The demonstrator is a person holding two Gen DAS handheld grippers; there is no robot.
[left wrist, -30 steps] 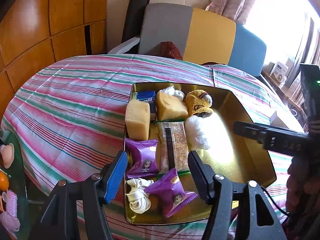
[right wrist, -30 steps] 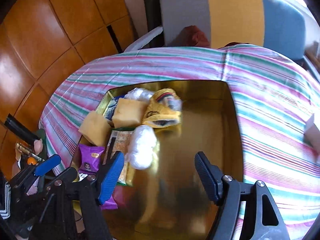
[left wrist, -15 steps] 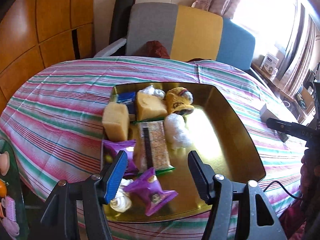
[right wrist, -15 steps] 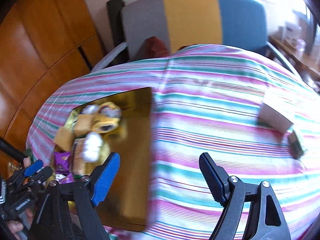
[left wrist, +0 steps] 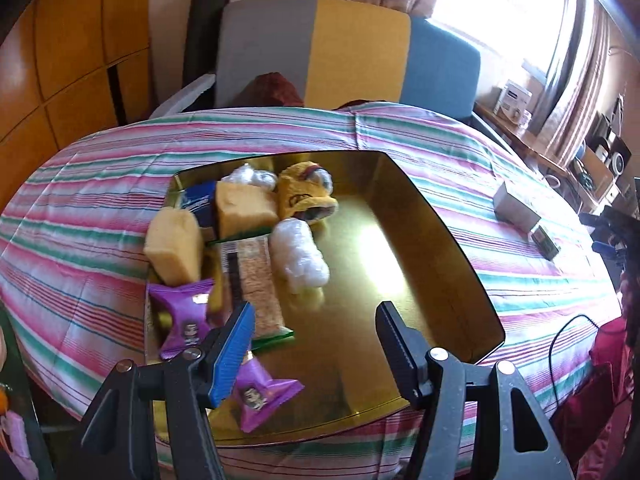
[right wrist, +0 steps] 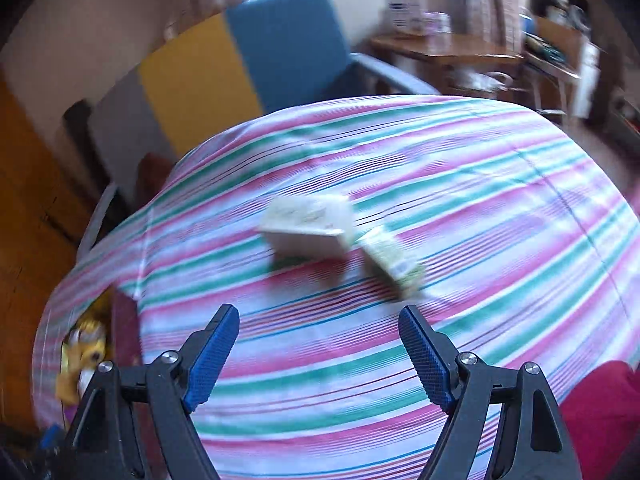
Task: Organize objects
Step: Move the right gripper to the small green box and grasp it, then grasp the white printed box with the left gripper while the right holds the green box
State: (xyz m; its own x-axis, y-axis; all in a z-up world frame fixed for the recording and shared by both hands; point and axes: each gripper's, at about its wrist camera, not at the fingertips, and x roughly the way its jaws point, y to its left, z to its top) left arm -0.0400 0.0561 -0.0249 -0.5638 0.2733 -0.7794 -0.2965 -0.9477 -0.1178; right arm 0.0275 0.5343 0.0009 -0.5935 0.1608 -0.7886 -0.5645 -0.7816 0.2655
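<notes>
Left wrist view: the left gripper [left wrist: 316, 340] hangs released and empty, tilted down over the shiny gold rectangular metal tray [left wrist: 440, 240] on the pink-and-green striped tablecloth [left wrist: 100, 184]. Snacks crowd the tray's nine o'clock half: yellow sponge cakes, purple foil packets [left wrist: 184, 312], a clear-wrapped cereal bar. Two small boxes lie outside at three o'clock.

Right wrist view, blurred: the right gripper [right wrist: 320, 352], its jaws just widened with nothing between them, points down toward the pale rectangular cardboard box [right wrist: 308, 228] at twelve o'clock and, just beside it, the smaller green-and-white carton [right wrist: 394, 258] at one o'clock. Both look light, stiff and crushable; best taken across the short sides, gently.
</notes>
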